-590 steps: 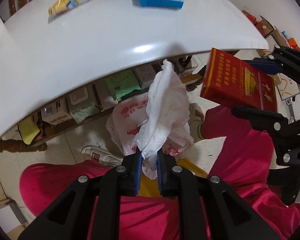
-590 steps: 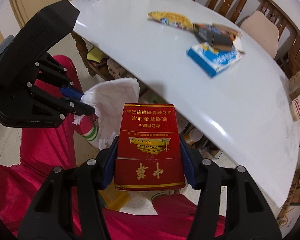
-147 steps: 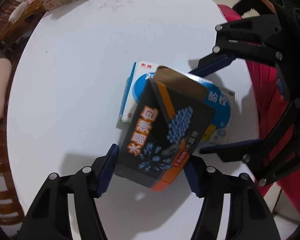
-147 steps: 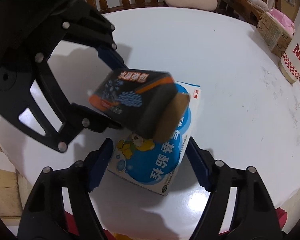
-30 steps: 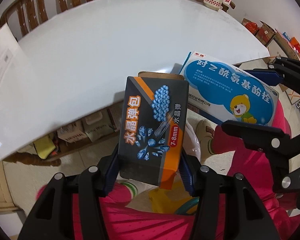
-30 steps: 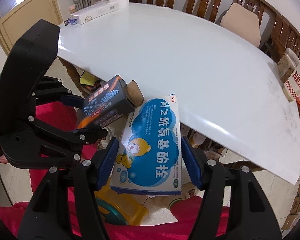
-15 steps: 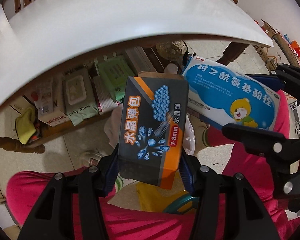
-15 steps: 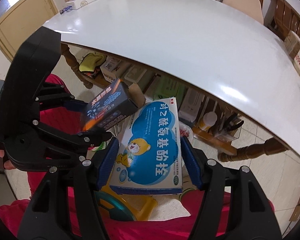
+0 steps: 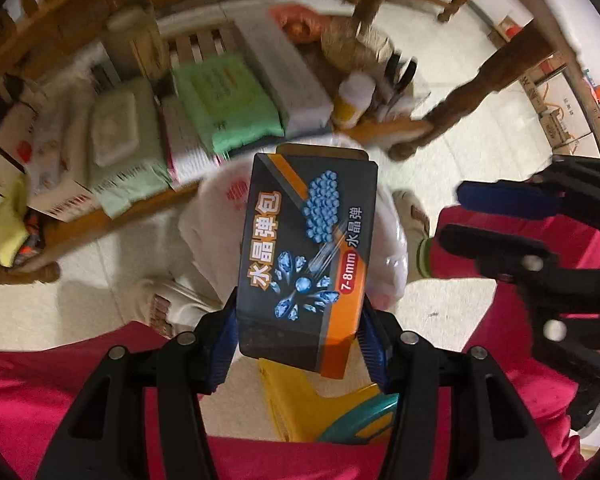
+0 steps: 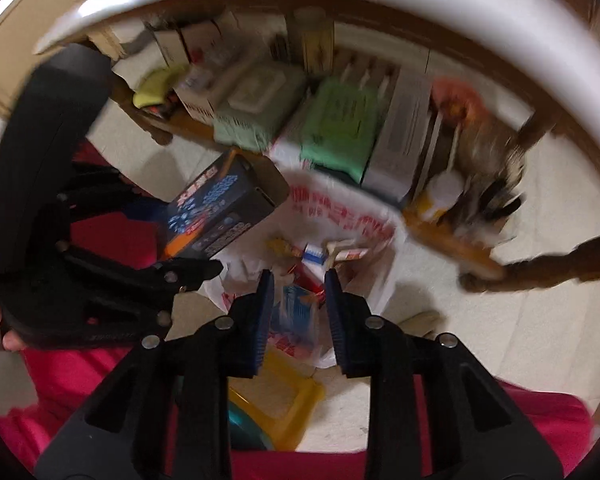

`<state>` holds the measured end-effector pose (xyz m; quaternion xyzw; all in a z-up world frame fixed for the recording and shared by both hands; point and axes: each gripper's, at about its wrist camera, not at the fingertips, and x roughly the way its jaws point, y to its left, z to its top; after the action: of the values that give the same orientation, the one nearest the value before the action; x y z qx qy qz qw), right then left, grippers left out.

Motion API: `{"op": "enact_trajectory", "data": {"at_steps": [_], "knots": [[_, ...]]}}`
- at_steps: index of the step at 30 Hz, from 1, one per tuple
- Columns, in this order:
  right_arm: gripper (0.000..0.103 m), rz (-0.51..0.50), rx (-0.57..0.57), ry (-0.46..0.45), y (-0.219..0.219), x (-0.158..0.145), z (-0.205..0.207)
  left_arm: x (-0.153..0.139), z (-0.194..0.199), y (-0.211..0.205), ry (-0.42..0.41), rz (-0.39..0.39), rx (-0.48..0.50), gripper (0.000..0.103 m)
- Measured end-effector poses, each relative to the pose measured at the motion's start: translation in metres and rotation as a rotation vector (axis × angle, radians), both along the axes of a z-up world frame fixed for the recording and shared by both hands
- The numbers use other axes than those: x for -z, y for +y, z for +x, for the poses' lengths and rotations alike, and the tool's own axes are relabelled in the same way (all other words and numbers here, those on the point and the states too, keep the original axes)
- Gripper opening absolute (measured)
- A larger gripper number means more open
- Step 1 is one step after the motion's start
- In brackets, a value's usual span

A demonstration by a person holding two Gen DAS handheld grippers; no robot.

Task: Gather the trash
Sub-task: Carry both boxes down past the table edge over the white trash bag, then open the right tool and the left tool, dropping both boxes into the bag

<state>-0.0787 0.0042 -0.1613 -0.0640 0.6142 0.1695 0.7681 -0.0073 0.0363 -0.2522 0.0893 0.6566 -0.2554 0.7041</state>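
Below the desk edge, centre frame, my left gripper is clamped across the dark box's lower end: light, stiff card, best held by its sides. My right gripper has just closed, empty, above the white trash bag.

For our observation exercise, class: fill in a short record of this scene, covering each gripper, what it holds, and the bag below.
Left gripper: shut on the black-orange box
Right gripper: jaws just closed, nothing between them
Plastic bag: white, open, on the floor below both grippers
In bag: blue-white box
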Motion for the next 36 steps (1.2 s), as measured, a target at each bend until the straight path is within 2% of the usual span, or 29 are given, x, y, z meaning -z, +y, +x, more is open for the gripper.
{"op": "enact_trajectory", "data": {"at_steps": [5, 9, 16, 18, 21, 26, 30, 35, 36], "knots": [[0.027, 0.003, 0.075, 0.077, -0.015, 0.056, 0.019, 0.053, 0.011, 0.000, 0.079, 0.068, -0.038, 0.052], [0.027, -0.013, 0.080, 0.095, -0.019, 0.071, 0.022, 0.071, 0.018, -0.001, 0.134, 0.079, -0.035, 0.052], [0.027, 0.004, 0.088, 0.153, -0.021, 0.098, 0.026, 0.093, 0.016, -0.021, 0.162, 0.135, 0.002, 0.053], [0.027, 0.002, 0.088, 0.159, -0.021, 0.100, 0.025, 0.093, 0.014, -0.024, 0.165, 0.138, 0.005, 0.055], [0.027, 0.004, 0.091, 0.163, -0.022, 0.101, 0.025, 0.093, 0.015, -0.023, 0.168, 0.147, -0.005, 0.066], [0.027, 0.003, 0.093, 0.170, -0.022, 0.102, 0.024, 0.094, 0.018, -0.019, 0.178, 0.145, -0.022, 0.067], [0.027, 0.004, 0.092, 0.175, -0.021, 0.103, 0.022, 0.092, 0.016, -0.020, 0.157, 0.156, -0.016, 0.072], [0.030, 0.002, 0.091, 0.178, -0.020, 0.104, 0.020, 0.088, 0.016, -0.015, 0.142, 0.163, -0.036, 0.075], [0.033, 0.001, 0.092, 0.177, -0.020, 0.103, 0.019, 0.087, 0.016, -0.014, 0.142, 0.162, -0.041, 0.076]]}}
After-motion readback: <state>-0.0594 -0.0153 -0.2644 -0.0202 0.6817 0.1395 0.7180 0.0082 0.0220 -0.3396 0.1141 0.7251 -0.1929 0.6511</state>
